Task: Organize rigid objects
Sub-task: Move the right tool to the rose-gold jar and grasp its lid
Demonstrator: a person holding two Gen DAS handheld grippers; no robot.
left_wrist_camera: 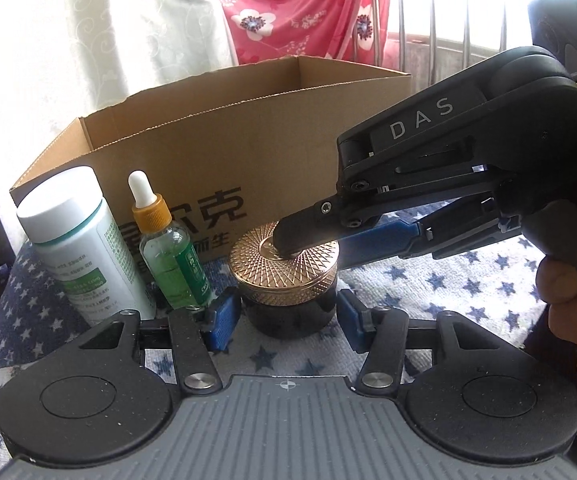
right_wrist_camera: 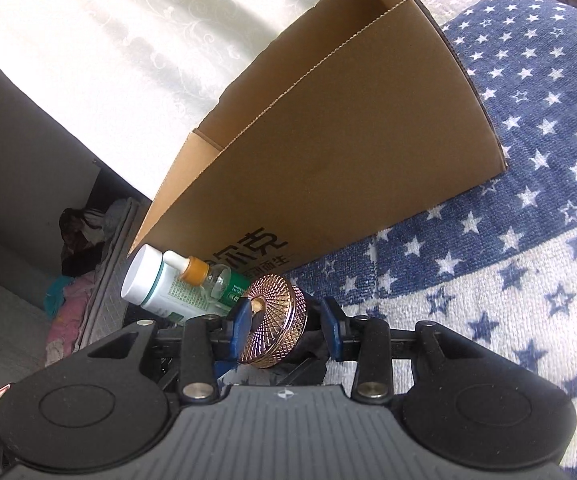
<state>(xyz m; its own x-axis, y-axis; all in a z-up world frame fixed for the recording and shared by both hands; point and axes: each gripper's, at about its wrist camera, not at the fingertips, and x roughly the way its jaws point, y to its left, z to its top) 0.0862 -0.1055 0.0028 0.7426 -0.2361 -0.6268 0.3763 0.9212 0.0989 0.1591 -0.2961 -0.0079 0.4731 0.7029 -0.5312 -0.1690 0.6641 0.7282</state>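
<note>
Dark jar [left_wrist_camera: 288, 280] with the gold lid sits on the star cloth [left_wrist_camera: 468, 276] by the cardboard box [left_wrist_camera: 248, 148], right gripper [left_wrist_camera: 308, 240] straddling it top-and-bottom unclamped, left gripper [left_wrist_camera: 284, 320] released around it, so closing could tip it into the dropper bottle [left_wrist_camera: 172, 256].

We see left wrist view level, low, close behind gold-lidded jar [left_wrist_camera: 284, 268], facing cardboard box [left_wrist_camera: 248, 152] at 12 o'clock. Right wrist view rolled, facing same jar [right_wrist_camera: 274, 320] from its side. Both share jar, bottles, box.
</note>
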